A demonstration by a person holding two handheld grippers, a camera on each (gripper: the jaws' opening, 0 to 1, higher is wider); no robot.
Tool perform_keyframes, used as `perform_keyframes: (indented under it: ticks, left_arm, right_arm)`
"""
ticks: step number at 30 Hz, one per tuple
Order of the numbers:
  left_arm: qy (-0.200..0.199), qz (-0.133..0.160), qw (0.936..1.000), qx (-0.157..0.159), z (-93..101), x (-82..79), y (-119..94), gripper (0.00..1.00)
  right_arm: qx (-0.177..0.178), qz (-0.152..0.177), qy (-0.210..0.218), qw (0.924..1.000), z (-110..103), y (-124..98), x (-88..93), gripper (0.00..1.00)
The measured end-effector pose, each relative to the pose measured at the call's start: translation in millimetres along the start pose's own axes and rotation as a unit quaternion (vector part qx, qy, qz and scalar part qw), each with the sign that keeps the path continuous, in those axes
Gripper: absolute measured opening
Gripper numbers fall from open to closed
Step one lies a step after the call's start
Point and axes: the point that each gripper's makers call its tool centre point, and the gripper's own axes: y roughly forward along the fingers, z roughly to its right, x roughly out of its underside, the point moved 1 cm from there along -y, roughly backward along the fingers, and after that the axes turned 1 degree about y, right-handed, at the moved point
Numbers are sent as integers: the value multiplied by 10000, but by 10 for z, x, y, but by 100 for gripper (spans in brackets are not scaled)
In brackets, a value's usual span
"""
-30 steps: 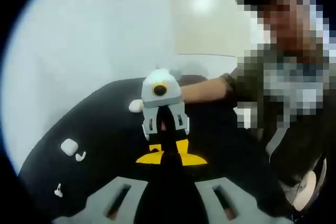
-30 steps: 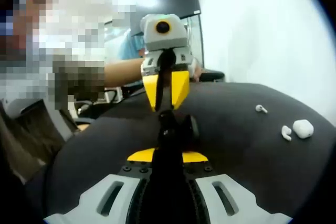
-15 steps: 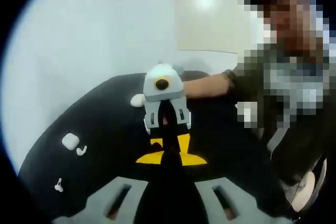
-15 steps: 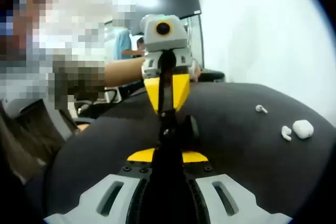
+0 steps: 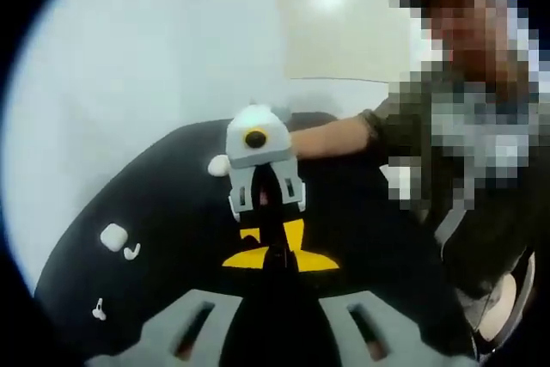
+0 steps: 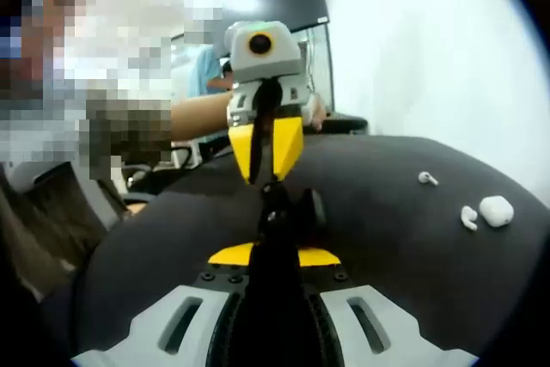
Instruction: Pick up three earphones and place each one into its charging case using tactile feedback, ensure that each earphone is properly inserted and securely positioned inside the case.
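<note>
1. Left gripper [image 6: 262, 180] and right gripper [image 5: 273, 238] meet tip to tip, jaws closed; whether anything is pinched, I cannot tell.
2. On the black worktop [image 6: 404, 238], at 3 o'clock in the right gripper view, a white charging case [image 6: 496, 210] lies just beside one earphone [image 6: 467, 217]; a second earphone [image 6: 427, 179] lies apart.

Two earphones [image 6: 468, 218] [image 6: 427, 180]; one white charging case [image 6: 496, 211]; one black table [image 6: 404, 238]
</note>
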Motion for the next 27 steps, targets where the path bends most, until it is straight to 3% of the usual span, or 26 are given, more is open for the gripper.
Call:
perform_keyframes:
  ticks: [9, 15, 19, 24, 27]
  left_arm:
    - [-20, -205, 9998, -18, -8, 67, -11, 7]
    - [96, -12, 9999, -37, 8, -115, 43, 8]
    - [298, -537, 9981, -83, -21, -17, 93, 11]
    - [298, -538, 9979, -196, -81, -89, 99, 11]
    - [327, -784, 9958, -336, -131, -38, 85, 12]
  right_arm:
    - [-5, 6, 0, 10000, 1, -7, -1, 18]
    - [-5, 7, 2, 10000, -1, -8, 0, 18]
    - [-6, 8, -6, 10000, -1, -8, 2, 18]
    - [-5, 8, -14, 10000, 1, -9, 2, 18]
    - [-2, 9, -20, 10000, 2, -9, 2, 18]
